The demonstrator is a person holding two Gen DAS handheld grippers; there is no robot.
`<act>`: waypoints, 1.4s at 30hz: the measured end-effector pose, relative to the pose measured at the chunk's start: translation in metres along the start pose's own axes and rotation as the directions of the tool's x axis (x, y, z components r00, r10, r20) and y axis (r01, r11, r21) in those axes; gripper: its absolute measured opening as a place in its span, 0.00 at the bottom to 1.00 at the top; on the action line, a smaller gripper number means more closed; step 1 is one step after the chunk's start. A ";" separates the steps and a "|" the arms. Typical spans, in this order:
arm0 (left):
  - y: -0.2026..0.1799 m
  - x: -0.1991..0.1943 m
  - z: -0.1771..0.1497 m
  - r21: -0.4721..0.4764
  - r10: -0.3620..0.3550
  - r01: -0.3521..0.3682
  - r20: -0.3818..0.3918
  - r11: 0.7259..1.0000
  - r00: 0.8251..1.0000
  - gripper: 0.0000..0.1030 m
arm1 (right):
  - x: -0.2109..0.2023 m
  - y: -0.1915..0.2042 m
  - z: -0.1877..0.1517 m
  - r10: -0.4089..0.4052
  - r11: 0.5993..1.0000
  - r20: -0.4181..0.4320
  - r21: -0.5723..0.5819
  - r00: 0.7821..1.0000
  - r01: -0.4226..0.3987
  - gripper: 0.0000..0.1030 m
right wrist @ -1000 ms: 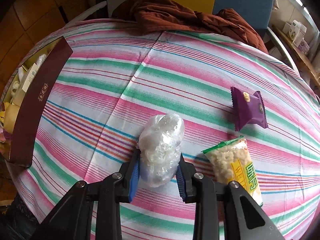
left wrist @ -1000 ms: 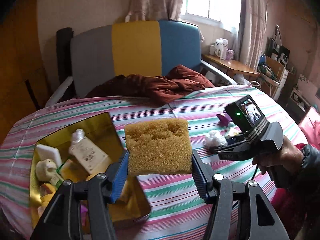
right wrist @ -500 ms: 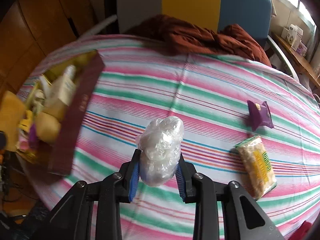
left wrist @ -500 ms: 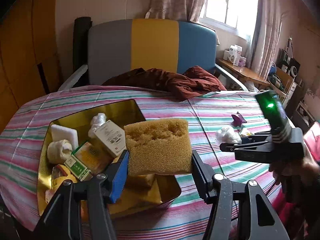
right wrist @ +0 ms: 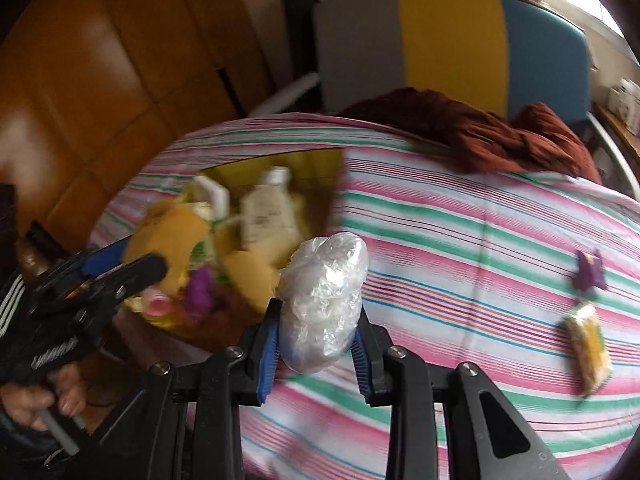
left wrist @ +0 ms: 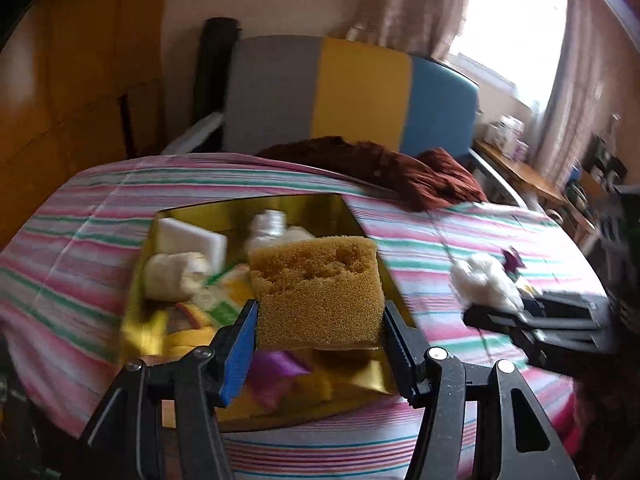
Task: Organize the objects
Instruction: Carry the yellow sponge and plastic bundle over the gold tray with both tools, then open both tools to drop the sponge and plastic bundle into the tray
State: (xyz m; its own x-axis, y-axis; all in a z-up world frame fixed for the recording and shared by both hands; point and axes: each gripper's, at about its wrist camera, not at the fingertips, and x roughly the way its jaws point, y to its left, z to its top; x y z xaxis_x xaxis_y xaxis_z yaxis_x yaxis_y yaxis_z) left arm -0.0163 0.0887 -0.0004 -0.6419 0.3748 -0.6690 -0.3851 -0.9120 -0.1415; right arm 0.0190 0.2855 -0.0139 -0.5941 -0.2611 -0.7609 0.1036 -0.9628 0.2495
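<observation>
A gold box (left wrist: 344,216) on the striped tabletop (left wrist: 440,240) holds a bottle (left wrist: 272,226) and packets. Left hand-held gripper (left wrist: 318,320) grips a sponge (left wrist: 316,292) above it; right hand-held gripper (right wrist: 316,344) grips a plastic bag (right wrist: 324,296) beside it.

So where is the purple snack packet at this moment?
In the right wrist view the purple snack packet lies at the right side of the striped tablecloth, just above the yellow snack bag and far from the gold box.
</observation>
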 end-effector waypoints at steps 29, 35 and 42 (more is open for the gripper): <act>0.054 0.047 0.030 -0.085 0.116 -0.119 -0.036 0.989 0.993 0.65 | 0.088 0.082 0.000 0.121 0.985 -0.143 -0.104 0.982 -0.136 0.45; 0.049 0.036 0.026 -0.061 0.138 -0.138 -0.008 0.989 0.990 0.66 | 0.083 0.074 -0.001 0.118 0.990 -0.128 -0.068 0.985 -0.127 0.45; 0.043 0.018 0.019 -0.055 0.138 -0.137 0.016 0.989 0.990 0.70 | 0.072 0.072 0.001 0.094 0.993 -0.096 -0.059 0.991 -0.100 0.46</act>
State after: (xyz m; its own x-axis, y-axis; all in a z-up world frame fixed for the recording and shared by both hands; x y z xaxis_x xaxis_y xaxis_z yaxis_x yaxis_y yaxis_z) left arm -0.0574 0.0592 -0.0048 -0.6992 0.2478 -0.6706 -0.2564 -0.9625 -0.0882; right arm -0.0170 0.1977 -0.0504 -0.5023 -0.3555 -0.7882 0.2091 -0.9345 0.2882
